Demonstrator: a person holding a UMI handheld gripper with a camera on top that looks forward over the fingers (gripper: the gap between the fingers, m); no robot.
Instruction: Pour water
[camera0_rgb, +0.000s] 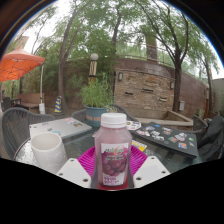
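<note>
Bottle (114, 150): clear plastic, cylindrical with rounded shoulders, white screw cap, red-pink liquid almost to the neck, printed label band low on the body. Stands upright.

Hand-held gripper (113, 170): two pale angular fingers (72, 170), magenta pads on the inner faces. The bottle sits squarely between them, with the pads close in on both of its sides at label height. Opening is about bottle-width. Can't tell whether both pads actually press on it or the bottle just rests on the counter (70, 145) with the fingers around it.

Cup (47, 150): white, round, smooth, open top, looks like paper or ceramic. Just left of the bottle, beside the left finger, not touching either.

Counter is dark perforated metal mesh, round-edged patio type. A flat pale book or folder (63, 127) lies on it beyond the cup. On the right, beyond the bottle, a dark flat tray or board (168, 137) with small light items on it, too small to identify.

Behind: potted plant (97, 97) in a blue-grey pot, stone wall (148, 90), trees, orange umbrella (20, 65) on the left.
</note>
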